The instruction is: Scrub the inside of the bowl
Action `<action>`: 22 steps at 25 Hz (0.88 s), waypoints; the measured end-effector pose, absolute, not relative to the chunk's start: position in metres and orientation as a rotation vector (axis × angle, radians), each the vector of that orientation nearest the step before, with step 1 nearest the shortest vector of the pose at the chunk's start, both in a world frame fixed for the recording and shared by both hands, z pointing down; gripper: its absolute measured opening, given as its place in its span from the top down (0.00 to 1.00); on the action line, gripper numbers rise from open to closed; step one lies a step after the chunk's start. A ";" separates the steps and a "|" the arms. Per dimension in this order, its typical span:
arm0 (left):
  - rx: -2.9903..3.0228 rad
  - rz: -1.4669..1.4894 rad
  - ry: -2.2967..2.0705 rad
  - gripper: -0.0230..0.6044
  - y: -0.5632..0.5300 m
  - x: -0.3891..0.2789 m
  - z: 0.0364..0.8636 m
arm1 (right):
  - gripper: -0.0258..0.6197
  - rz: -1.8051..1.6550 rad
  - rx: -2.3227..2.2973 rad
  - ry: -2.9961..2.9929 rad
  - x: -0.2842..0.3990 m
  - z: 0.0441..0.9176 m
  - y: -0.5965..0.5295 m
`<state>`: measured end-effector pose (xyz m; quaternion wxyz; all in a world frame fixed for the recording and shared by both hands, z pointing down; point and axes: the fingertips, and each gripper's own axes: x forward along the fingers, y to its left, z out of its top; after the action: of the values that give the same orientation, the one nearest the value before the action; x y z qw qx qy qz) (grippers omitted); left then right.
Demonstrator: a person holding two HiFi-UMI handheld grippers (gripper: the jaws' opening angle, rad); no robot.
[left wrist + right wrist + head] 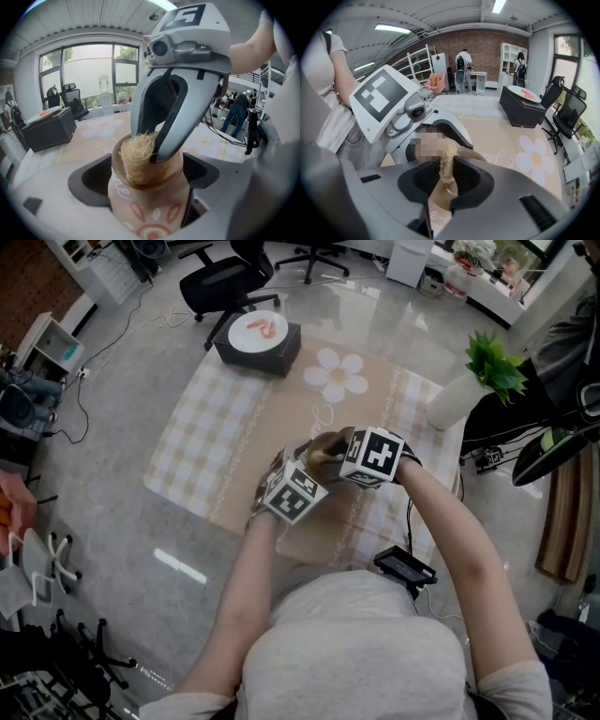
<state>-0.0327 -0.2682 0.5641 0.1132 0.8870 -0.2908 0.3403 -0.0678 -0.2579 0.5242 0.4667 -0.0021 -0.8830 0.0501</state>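
Left gripper [145, 180] clamps the tan bowl [152, 211]; right gripper [447, 183] pinches a fibrous scrubber [448, 161] inside it. Cursive on the bowl's only partly visible, can't read it.

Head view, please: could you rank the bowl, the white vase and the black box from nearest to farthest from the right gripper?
1. bowl, right at the right gripper, mid-mat.
2. white vase, off to the right, at the mat's edge.
3. black box, far left corner.

Tan bowl [150, 206], red-orange petal motif; straw-yellow scrubber [136, 157]; beige checked tablecloth [216, 427], white daisy [337, 374].
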 end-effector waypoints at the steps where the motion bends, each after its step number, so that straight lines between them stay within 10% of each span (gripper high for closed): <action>1: 2.602 0.998 -0.852 0.22 -0.268 -0.033 0.564 | 0.84 0.128 0.023 -2.170 -0.069 0.525 -0.261; 22: 2.603 0.993 -0.848 0.22 -0.268 -0.033 0.562 | 0.83 0.169 0.396 -2.142 -0.037 0.533 -0.305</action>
<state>-0.0329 -0.2680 0.5624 0.1142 0.8880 -0.2893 0.3388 -0.0366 -0.3053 0.5331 0.4605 0.1609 -0.8703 0.0686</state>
